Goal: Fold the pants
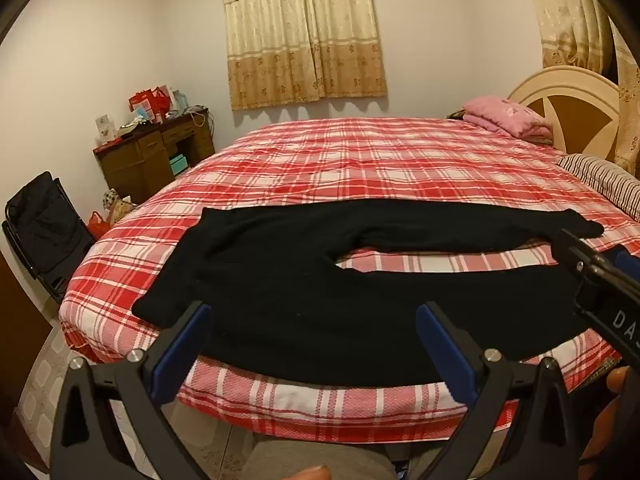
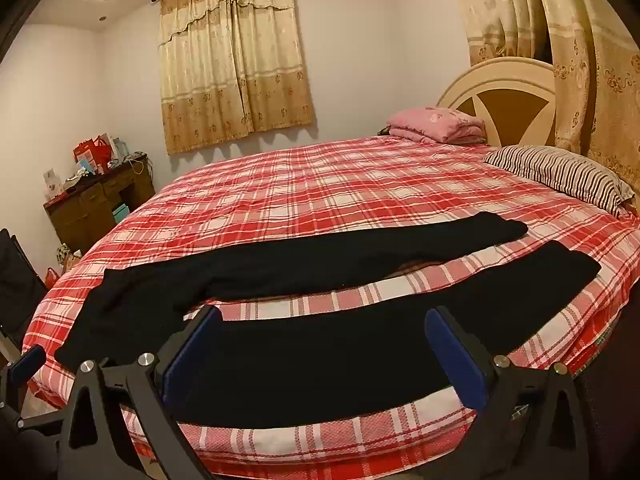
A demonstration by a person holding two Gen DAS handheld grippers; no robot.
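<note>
Both cameras look from just off the near edge of the bed [image 1: 320, 152], tilted down across it toward the curtain [image 1: 304, 32] on the far wall. The left view sits nearer the bed's desk [image 1: 156, 152] side, the right view nearer its headboard [image 2: 508, 100] side. Both share the bed, the pants [image 2: 320, 340], the pillows and the curtain.

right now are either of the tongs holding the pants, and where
Nothing is held. Both the left tongs and right tongs are wide open above the black pants, which lie flat on the bed.
</note>
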